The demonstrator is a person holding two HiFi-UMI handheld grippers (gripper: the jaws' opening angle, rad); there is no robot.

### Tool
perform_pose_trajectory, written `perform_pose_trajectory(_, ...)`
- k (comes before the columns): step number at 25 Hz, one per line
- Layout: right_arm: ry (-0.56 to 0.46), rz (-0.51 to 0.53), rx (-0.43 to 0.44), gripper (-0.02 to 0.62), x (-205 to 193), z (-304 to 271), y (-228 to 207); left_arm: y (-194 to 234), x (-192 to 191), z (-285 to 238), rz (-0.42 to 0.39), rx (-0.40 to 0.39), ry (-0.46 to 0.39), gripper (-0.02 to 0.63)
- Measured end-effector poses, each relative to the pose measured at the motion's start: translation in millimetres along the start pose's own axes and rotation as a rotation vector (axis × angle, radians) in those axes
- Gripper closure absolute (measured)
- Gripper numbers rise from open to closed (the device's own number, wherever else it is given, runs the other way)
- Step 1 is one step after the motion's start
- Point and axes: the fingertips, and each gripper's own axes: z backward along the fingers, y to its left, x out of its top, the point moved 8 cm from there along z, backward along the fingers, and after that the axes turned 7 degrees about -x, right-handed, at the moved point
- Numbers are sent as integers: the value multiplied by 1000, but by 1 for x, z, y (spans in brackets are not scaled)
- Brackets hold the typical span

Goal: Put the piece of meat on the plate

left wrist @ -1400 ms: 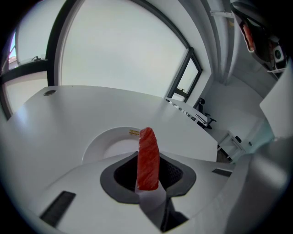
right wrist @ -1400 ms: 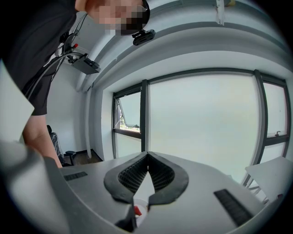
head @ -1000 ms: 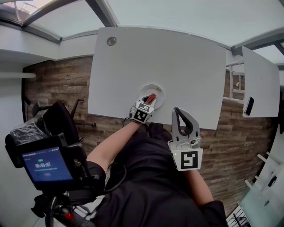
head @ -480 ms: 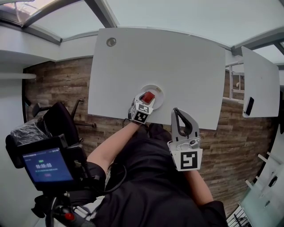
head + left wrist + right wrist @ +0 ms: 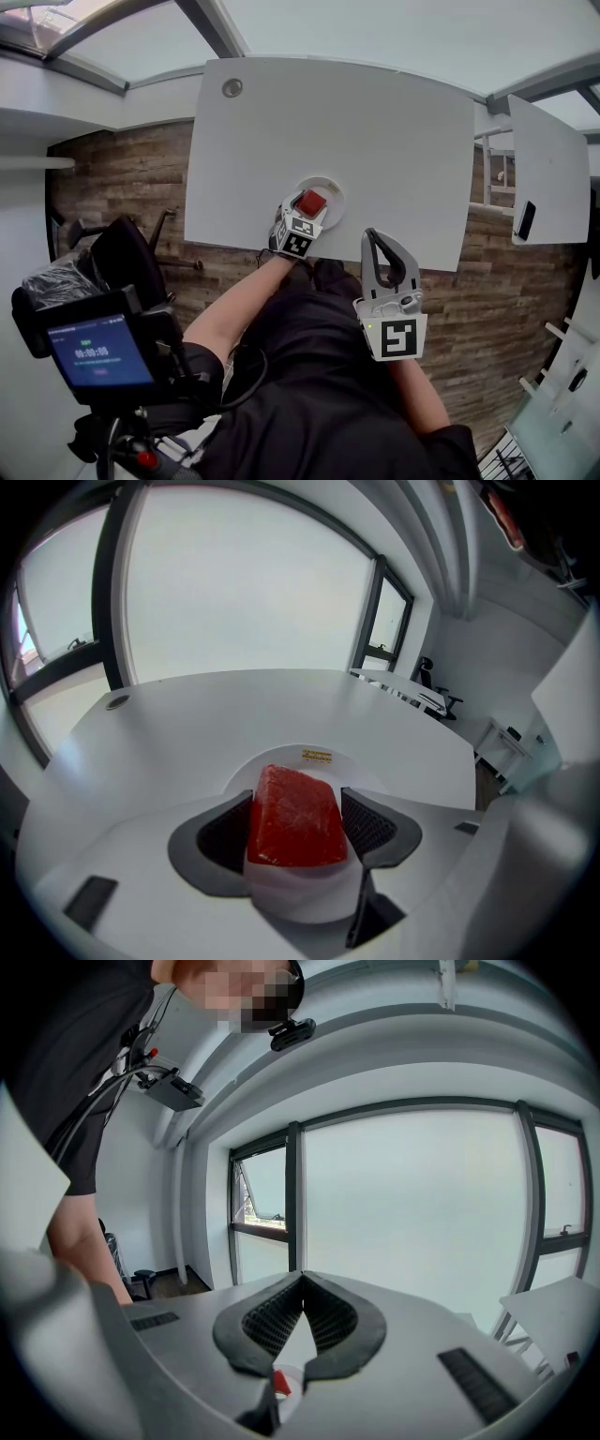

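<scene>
The red piece of meat (image 5: 310, 202) lies flat on the white plate (image 5: 328, 185) near the table's front edge. My left gripper (image 5: 302, 212) slants down over the plate with its jaws opening. In the left gripper view the meat (image 5: 295, 816) sits between the two dark pads (image 5: 367, 823), which stand beside it without pressing, and the plate's rim (image 5: 375, 767) shows beyond. My right gripper (image 5: 378, 236) hangs in front of the table edge, right of the plate. Its jaws (image 5: 302, 1281) meet at the tips with nothing between them.
The white table (image 5: 375, 131) has a round grommet (image 5: 231, 87) at its far left corner. A second white table (image 5: 553, 178) with a dark phone (image 5: 525, 222) stands to the right. A device with a lit screen (image 5: 98, 350) and a black chair (image 5: 122, 253) are at the left over wooden floor.
The left gripper's jaws have spread apart. The meat, first a narrow strip pinched between them, now lies broad and flat on the plate. The right gripper has not moved.
</scene>
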Motion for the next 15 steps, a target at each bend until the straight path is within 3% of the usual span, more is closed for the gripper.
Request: perform_pose_trajectory(15, 5, 14, 0, 589, -1, 2, 0, 5, 0, -1, 14, -25, -5, 322)
